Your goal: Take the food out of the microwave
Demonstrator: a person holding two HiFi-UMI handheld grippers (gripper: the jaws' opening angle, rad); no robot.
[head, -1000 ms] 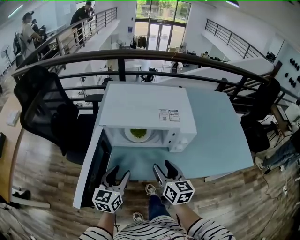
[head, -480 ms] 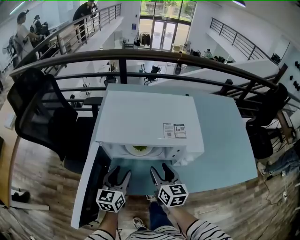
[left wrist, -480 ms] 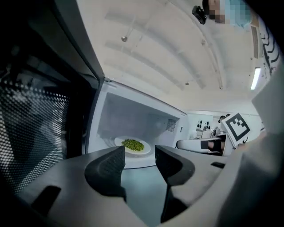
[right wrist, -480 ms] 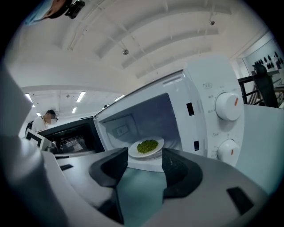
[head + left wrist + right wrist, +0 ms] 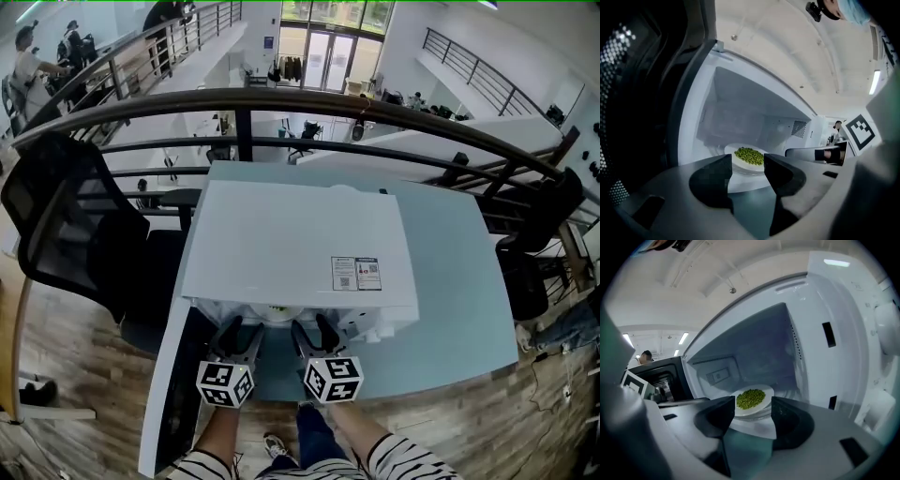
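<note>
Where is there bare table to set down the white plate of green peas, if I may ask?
The broad light blue table right of the white microwave is bare. The front strip is crowded: left gripper, right gripper and the open door.

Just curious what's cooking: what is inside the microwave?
A white plate of green peas sits in the open microwave. Nothing else shows inside. In the head view the top covers most of it; whatever is under the plate is hidden.
</note>
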